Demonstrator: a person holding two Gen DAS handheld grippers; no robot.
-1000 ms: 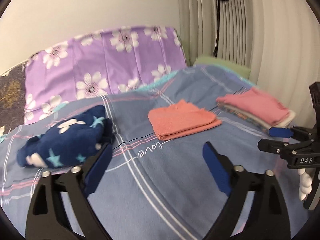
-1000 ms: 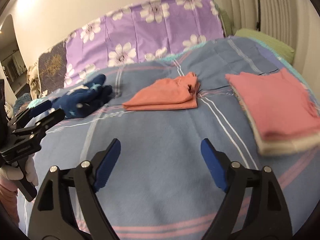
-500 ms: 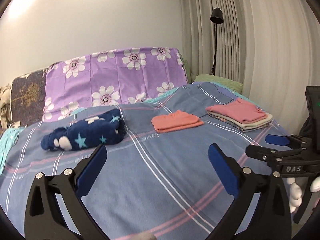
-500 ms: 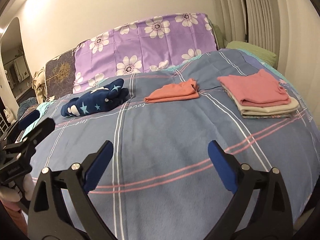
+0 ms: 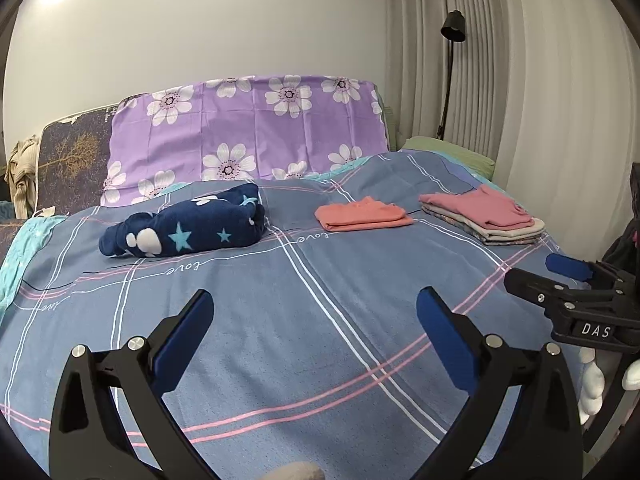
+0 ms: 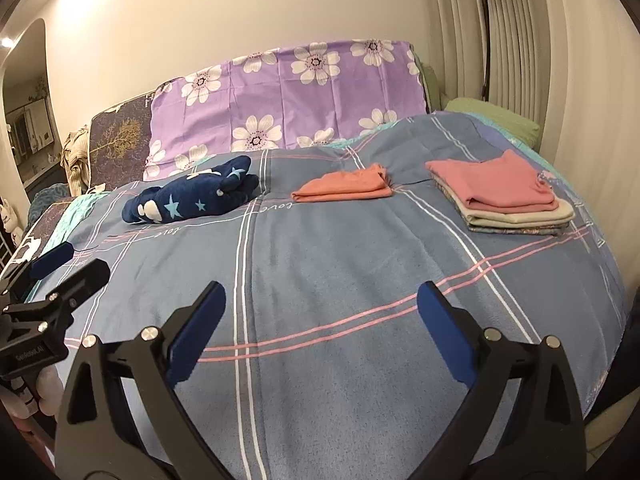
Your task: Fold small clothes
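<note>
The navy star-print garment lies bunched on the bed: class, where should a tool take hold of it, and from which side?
Grip the navy star-print garment at its narrow tapered end, the left one in both views. Come from the near side, over the bare blue blanket. That end is thin enough to pinch; the thicker bundled end looks too bulky. Both tools are open, so either could probably do it.

I see a matt blue plaid fleece blanket [image 6: 340, 248] with a faintly napped surface. The navy star-print garment [image 5: 188, 228] looks like plush fleece. The folded orange top [image 6: 344, 186] and the pink top on the folded stack [image 6: 496, 184] look like smooth, matt knit cloth. My grippers' black arms look like hard matt plastic with shiny metal screws; the purple flowered sheet [image 5: 248, 128] is smooth cloth.
</note>
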